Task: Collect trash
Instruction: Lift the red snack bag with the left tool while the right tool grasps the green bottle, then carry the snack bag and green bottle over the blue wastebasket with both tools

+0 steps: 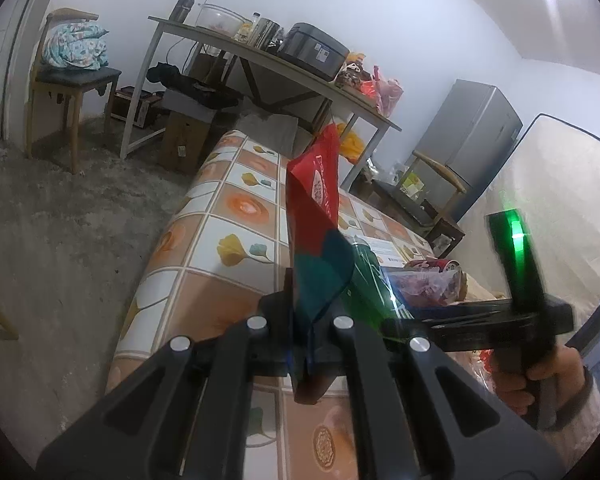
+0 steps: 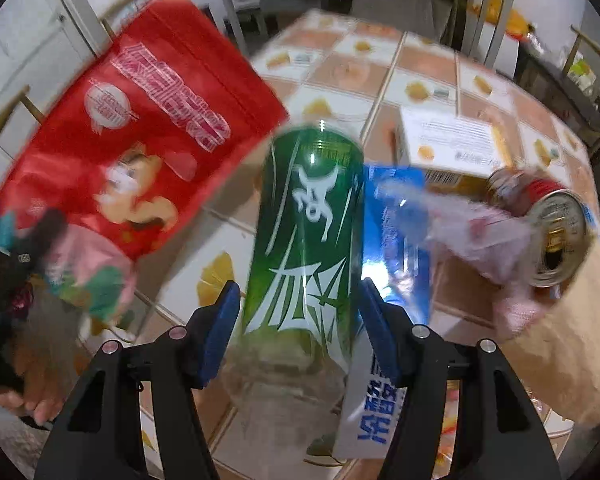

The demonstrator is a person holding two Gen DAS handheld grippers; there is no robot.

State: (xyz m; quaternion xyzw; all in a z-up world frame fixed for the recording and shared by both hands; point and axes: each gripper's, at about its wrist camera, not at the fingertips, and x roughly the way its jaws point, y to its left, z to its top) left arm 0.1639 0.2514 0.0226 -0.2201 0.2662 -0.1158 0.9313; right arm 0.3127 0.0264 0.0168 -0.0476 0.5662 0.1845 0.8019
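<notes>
Chair (image 1: 72,76), desk (image 1: 260,60), fridge (image 1: 472,136), upright mattress (image 1: 548,200).

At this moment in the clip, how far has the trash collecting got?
No bin or collected pile is in view, so nothing looks finished. In hand: the left gripper is shut on the red snack bag, lifted off the table. The right gripper straddles the green can, pads not visibly pressing. Left on the table: the blue wrapper, the opened red can and a printed box.

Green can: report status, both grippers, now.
Left gripper shut on red snack bag. Right gripper open, straddling green can, pads not touching. Blue wrapper and red can crowd its right.
</notes>
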